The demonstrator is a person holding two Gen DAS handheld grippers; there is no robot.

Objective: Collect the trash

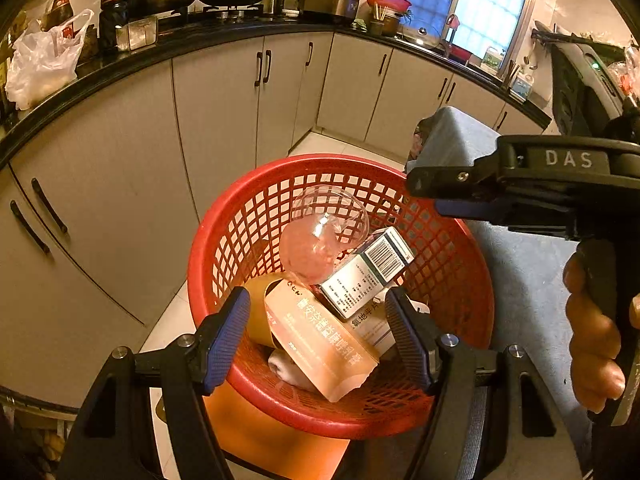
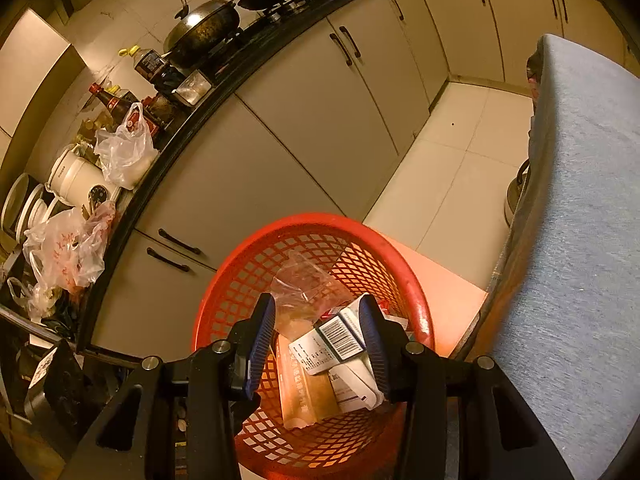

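Observation:
A red mesh basket (image 1: 208,248) (image 2: 420,300) holds trash: a clear plastic cup (image 1: 320,236), a white box with a barcode (image 1: 368,276) (image 2: 340,340), a peach-coloured box (image 1: 320,344) (image 2: 300,392), a yellowish tape roll (image 1: 256,312) and a crumpled white tissue (image 1: 284,364). Above the near rim hovers my left gripper (image 1: 316,336), open, with nothing between its fingers. My right gripper (image 2: 320,344) is over the basket too, its jaws parted and gripping nothing; the barcode box lies loose below them. From the left wrist view the right gripper (image 1: 420,188) enters side-on, held by a hand (image 1: 592,340).
The basket stands on an orange surface (image 1: 272,440). A table under a grey-blue cloth (image 2: 580,240) is close on the right. Beige cabinets (image 1: 216,120) and a black counter with pans, bottles and plastic bags (image 2: 124,152) run along the left and far side.

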